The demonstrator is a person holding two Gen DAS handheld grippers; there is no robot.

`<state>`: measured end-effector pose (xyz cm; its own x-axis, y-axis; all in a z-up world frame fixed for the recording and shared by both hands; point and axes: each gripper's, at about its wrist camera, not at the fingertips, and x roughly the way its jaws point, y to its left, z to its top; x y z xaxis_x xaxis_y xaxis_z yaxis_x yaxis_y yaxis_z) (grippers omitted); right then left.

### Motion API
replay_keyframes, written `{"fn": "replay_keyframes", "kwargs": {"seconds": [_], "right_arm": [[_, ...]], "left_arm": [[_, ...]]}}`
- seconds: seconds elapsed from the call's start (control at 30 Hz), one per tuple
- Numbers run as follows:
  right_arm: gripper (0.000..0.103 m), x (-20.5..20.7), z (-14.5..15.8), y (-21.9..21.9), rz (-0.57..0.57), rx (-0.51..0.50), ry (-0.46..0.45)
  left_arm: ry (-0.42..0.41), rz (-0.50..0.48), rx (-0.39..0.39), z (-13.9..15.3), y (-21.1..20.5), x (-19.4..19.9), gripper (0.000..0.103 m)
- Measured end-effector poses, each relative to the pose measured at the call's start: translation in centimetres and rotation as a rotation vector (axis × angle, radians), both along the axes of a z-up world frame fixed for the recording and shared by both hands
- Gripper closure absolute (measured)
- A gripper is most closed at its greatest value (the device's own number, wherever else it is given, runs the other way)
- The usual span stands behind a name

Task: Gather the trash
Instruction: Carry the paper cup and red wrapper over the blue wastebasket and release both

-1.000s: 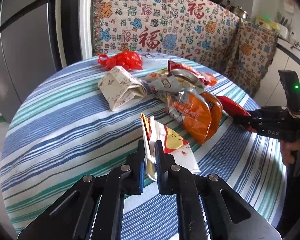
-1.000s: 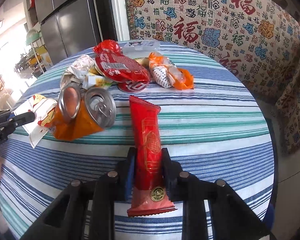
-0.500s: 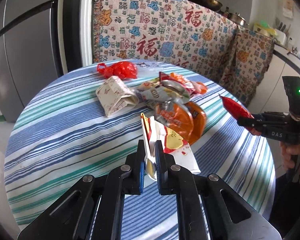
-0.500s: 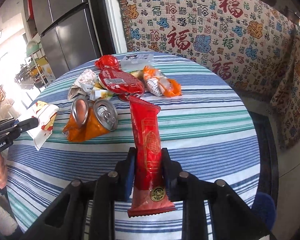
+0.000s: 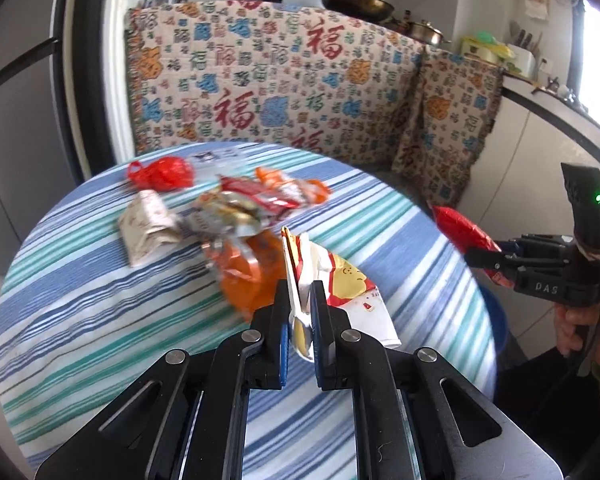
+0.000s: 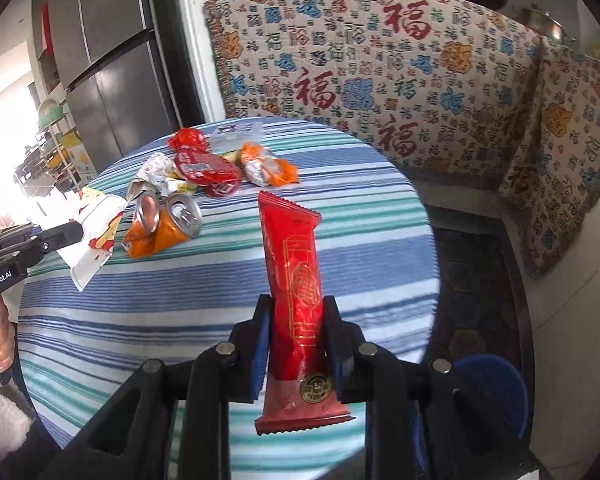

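Note:
My left gripper (image 5: 300, 296) is shut on a white and yellow paper wrapper (image 5: 352, 288) and holds it above the striped round table (image 5: 100, 304). It also shows in the right wrist view (image 6: 94, 236). My right gripper (image 6: 296, 312) is shut on a long red snack wrapper (image 6: 296, 276), held off the table's right side; it shows in the left wrist view (image 5: 460, 232). On the table lie crushed orange cans (image 6: 160, 228), a red foil packet (image 6: 204, 166), an orange packet (image 6: 268, 168), a red bag (image 5: 162, 172) and a folded paper wrapper (image 5: 146, 224).
A blue bin (image 6: 492, 392) stands on the floor by the table's right edge. A patterned cloth (image 6: 380, 64) covers the furniture behind the table. A grey fridge (image 6: 104, 60) stands at the back left.
Both grippers have risen and pulled back from the table with their wrappers. The trash pile looks farther away, and the blue bin has come into the right wrist view.

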<state>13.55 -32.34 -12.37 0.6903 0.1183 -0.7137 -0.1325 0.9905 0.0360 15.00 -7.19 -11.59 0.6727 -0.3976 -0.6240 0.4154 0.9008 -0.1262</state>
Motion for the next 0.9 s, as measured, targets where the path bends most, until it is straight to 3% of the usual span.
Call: {"fn": "replay_keyframes", "kwargs": {"seconds": [0.43,0.9], "right_arm": [[0.078,-6.5,0.1,-13.6,-0.278,-0.035,-0.006],[0.078,-10.8,-3.3,-24.3,-0.483,-0.014,0.015]], "left_arm": [[-0.028,-0.263,-0.076,3.2,-15.6,-1.9,0.095],[0.029,-0.408,-0.065,-0.7,-30.3,-2.4,0.095]]}}
